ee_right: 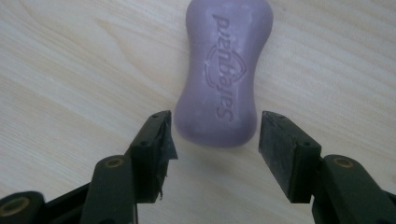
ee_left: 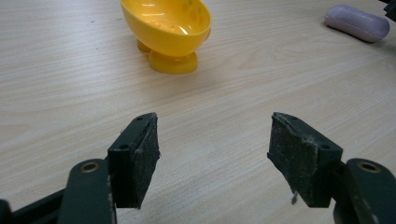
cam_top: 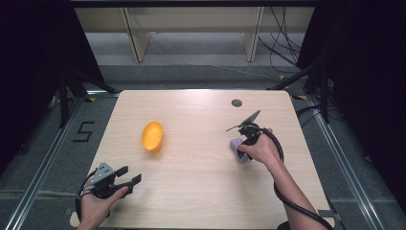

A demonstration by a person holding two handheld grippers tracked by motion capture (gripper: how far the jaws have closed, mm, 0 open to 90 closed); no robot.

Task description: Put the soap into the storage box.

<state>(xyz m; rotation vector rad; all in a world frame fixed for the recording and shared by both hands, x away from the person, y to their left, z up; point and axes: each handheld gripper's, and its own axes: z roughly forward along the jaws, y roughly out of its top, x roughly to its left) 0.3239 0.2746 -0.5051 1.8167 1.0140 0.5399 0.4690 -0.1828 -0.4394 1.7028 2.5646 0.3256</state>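
Observation:
A purple bar of soap (ee_right: 224, 79) lies flat on the wooden table (cam_top: 201, 191), right of centre (cam_top: 235, 143). My right gripper (ee_right: 215, 128) points down over it, open. The soap's near end sits between the two pads with a gap on each side. A yellow bowl (cam_top: 152, 136) rests tilted on its foot left of centre. My left gripper (cam_top: 131, 173) hovers near the table's front left corner, open and holding nothing. Seen from the left gripper (ee_left: 215, 135), the bowl (ee_left: 166, 28) stands ahead and the soap (ee_left: 357, 22) is far to the right.
A small round grommet (cam_top: 236, 102) is set into the table near its far edge. Beyond the table are wooden shelf legs (cam_top: 136, 38), floor cables (cam_top: 282, 48) and black stand legs (cam_top: 67, 91) at both sides.

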